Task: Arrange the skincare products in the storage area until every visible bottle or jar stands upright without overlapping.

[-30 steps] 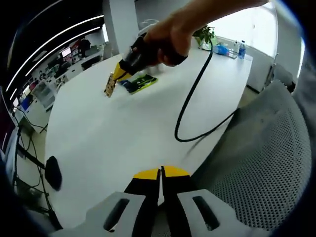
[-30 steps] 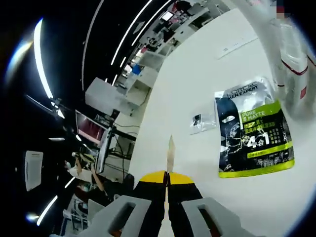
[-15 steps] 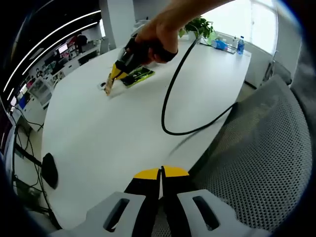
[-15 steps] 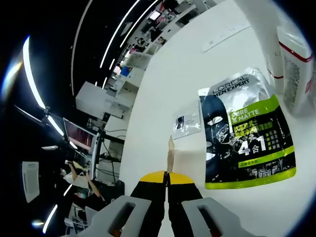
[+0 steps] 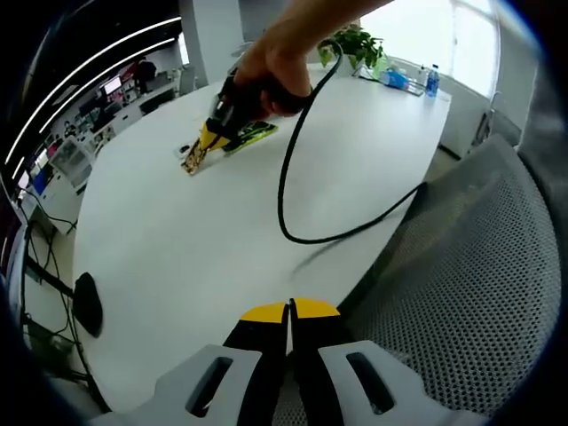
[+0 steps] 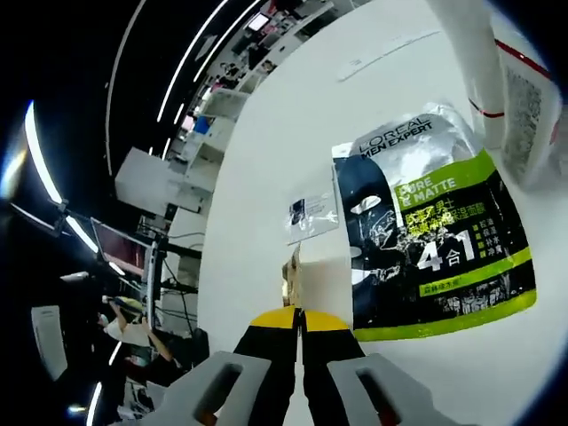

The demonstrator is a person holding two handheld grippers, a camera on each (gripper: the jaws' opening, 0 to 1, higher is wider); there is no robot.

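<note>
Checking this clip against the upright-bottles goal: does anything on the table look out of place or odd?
Yes. A flat face-mask sachet lies on the white table with a small clear packet beside it; neither can stand upright. The right gripper is shut on a thin card-like packet, edge-on, not a bottle.

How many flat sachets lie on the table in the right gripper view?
2: a large black-and-green face mask sachet right of centre, and a small clear sachet just left of it. More may sit out of frame.
</note>
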